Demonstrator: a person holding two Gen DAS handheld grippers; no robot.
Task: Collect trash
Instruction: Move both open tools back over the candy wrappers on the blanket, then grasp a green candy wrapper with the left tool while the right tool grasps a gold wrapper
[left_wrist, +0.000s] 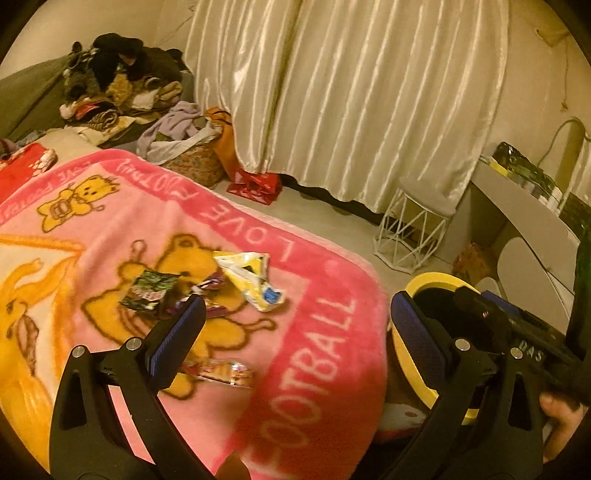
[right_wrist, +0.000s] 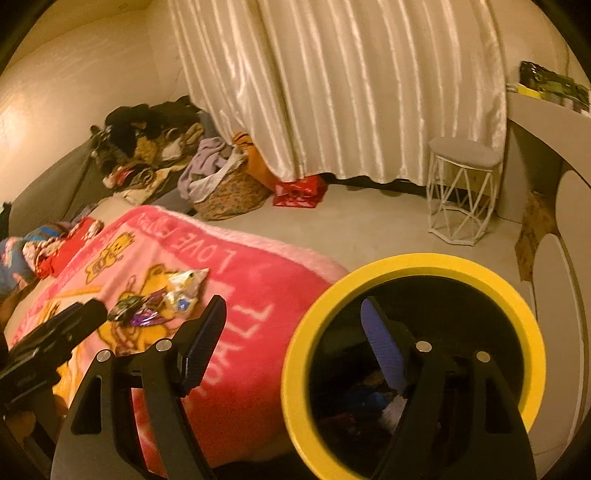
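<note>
We hold both claws wide open and empty: the left claw (left_wrist: 297, 317) over the wrappers (left_wrist: 207, 284) on the pink blanket (left_wrist: 325, 332), the right claw (right_wrist: 293, 314) by the yellow-rimmed bin (right_wrist: 417, 262).

Warm, yellowish light fills a small room. A long satin curtain (right_wrist: 332, 88) of cream colour hangs across the top centre of both views, reaching almost to the pale floor (right_wrist: 369, 229). The plain wall (right_wrist: 74, 96) at upper left glows where light falls on it. A bed, lower left, is covered by a pink blanket (left_wrist: 110, 229) with yellow bears and white lettering. Behind it, upper left, a heap of clothes (left_wrist: 118, 85) lies on a dark surface, with a patterned basket (right_wrist: 229, 195) and a red bag (right_wrist: 301, 192) on the floor below the curtain. A white wire stool (right_wrist: 461, 192) stands right of centre, beside a white desk (left_wrist: 517, 206) at the right edge.
</note>
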